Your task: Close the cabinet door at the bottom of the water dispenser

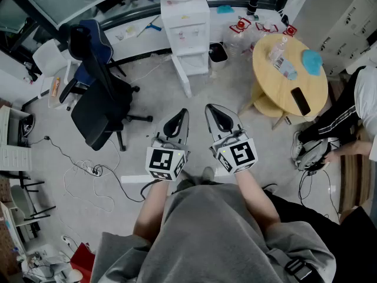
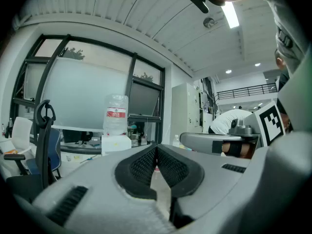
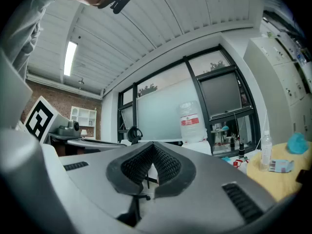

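Note:
The white water dispenser (image 1: 185, 25) stands against the far wall with a large bottle (image 2: 117, 115) on top. At its base the cabinet door (image 1: 183, 80) hangs open, swung out over the floor towards me. Both grippers are held side by side at waist height, well short of the dispenser and pointing at it. My left gripper (image 1: 184, 112) is shut with nothing between its pads (image 2: 141, 165). My right gripper (image 1: 209, 107) is shut too, and empty. The bottle (image 3: 191, 123) also shows in the right gripper view, beyond the jaws.
A dark office chair (image 1: 97, 99) stands left of the dispenser. A round wooden table (image 1: 288, 69) with a phone, a bottle and a blue cloth is at the right, with a person (image 1: 347, 122) seated beyond it. Cables (image 1: 88, 170) trail over the floor at left. A bin (image 1: 218, 53) sits beside the dispenser.

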Available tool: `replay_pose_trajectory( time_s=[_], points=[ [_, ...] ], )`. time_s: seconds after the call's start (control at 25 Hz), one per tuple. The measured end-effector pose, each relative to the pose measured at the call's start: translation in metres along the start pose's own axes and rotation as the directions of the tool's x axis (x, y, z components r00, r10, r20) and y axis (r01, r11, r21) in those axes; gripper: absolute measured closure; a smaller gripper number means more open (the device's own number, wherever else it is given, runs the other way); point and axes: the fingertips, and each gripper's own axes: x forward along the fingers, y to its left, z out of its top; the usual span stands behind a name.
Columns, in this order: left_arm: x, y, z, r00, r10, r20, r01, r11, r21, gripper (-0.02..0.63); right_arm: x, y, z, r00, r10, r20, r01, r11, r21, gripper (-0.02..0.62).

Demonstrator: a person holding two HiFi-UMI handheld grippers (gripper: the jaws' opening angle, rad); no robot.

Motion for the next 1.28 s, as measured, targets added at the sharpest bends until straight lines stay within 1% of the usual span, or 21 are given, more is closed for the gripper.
replay_pose_trajectory(
  time_s=[0.32, 0.56, 0.84, 1.0, 1.28],
  points=[
    [0.014, -0.003, -0.008, 1.000, 0.011, -0.023, -0.011, 1.000, 0.000, 0.598, 0.004, -0.018, -0.005, 1.000, 0.013, 0.013, -0.014, 1.000, 0.022, 0.586],
    [0.033, 0.015, -0.015, 0.999, 0.005, -0.035, -0.005, 1.000, 0.001, 0.598, 0.023, -0.033, -0.015, 1.000, -0.001, 0.008, 0.001, 1.000, 0.031, 0.584],
    [0.065, 0.054, -0.019, 0.999, -0.032, -0.043, 0.031, 0.999, -0.016, 0.598, 0.064, -0.051, -0.027, 0.998, -0.052, -0.022, 0.053, 0.998, 0.037, 0.584],
    [0.086, 0.086, -0.019, 0.997, -0.055, -0.052, 0.053, 0.998, -0.026, 0.598, 0.099, -0.058, -0.030, 0.996, -0.078, -0.037, 0.079, 0.996, 0.034, 0.584],
    [0.114, 0.144, -0.022, 0.993, -0.103, -0.065, 0.099, 0.993, -0.063, 0.598, 0.154, -0.063, -0.041, 0.986, -0.150, -0.069, 0.153, 0.987, 0.040, 0.584]
  ],
)
